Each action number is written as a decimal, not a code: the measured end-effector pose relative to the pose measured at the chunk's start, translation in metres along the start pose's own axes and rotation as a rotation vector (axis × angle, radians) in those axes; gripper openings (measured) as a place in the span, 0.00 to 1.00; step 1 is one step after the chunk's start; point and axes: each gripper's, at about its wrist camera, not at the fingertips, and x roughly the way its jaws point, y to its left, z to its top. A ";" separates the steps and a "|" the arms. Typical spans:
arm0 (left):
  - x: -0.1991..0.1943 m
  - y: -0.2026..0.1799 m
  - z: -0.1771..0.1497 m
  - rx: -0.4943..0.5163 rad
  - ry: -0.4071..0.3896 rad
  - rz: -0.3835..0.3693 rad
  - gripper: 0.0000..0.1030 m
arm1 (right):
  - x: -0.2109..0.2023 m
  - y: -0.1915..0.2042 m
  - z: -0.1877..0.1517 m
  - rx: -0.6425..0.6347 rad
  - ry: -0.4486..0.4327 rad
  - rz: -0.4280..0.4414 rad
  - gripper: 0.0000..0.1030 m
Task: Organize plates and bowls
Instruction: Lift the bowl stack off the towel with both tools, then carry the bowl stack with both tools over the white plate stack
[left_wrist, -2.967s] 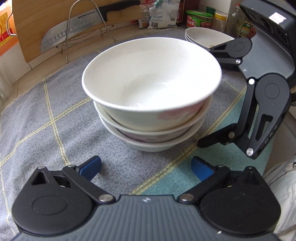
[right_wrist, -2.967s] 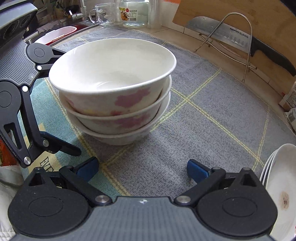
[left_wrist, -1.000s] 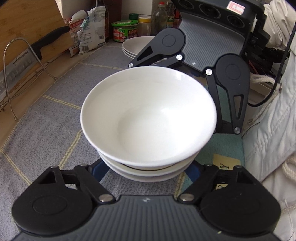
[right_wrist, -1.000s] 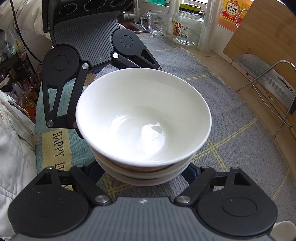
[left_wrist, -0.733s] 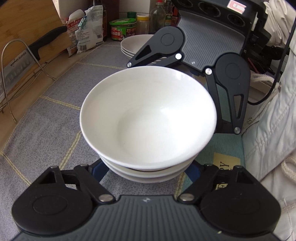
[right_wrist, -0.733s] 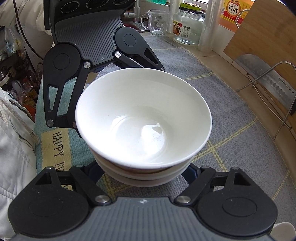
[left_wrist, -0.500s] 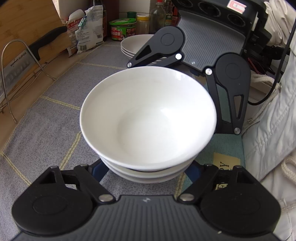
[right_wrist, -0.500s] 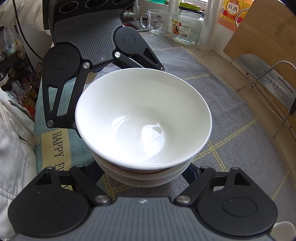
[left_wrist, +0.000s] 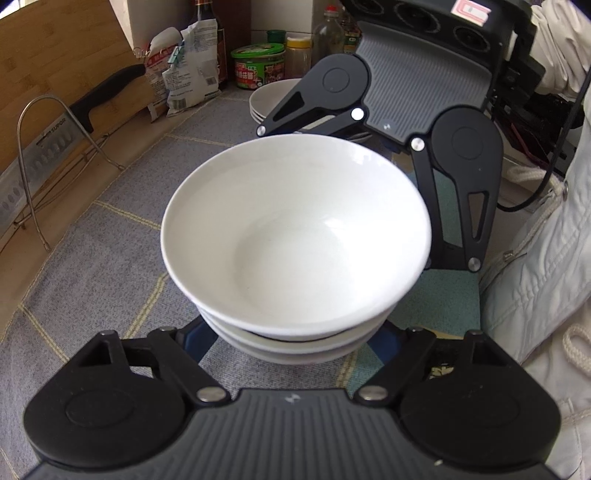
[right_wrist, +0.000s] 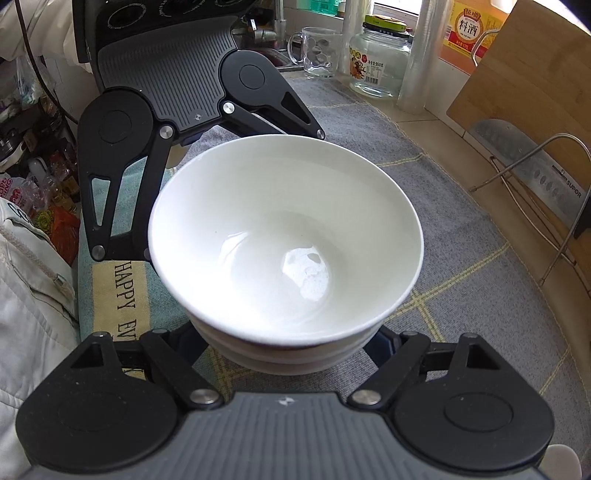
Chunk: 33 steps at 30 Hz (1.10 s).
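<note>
A stack of white bowls is seen at centre in both wrist views, three nested, standing on the grey checked mat that covers the desk. The left gripper is placed at 6 o'clock of the stack in the left wrist view, its blue-padded fingers set on either side of the lowest bowl, close against it; actual contact is hidden under the bowl rims, so a grip cannot be told. The right gripper is placed the same way from the opposite side, fingers spread wide around the stack base, contact likewise hidden. In the left wrist view it appears at 1 o'clock, behind the stack.

A stack of white plates is seen at 12 o'clock in the left wrist view, partly covered by the right gripper. A cleaver in a wire rack against a wooden cutting board is seen at 9 o'clock. A white jacket is seen at 3 o'clock.
</note>
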 end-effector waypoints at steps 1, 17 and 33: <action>-0.001 -0.002 0.002 -0.003 0.001 0.004 0.82 | -0.003 0.000 -0.001 -0.005 -0.001 0.003 0.86; 0.013 -0.036 0.070 -0.018 -0.024 0.029 0.82 | -0.070 -0.021 -0.040 -0.042 -0.013 0.012 0.86; 0.070 -0.046 0.150 0.106 -0.055 0.003 0.82 | -0.125 -0.062 -0.108 0.027 -0.023 -0.087 0.86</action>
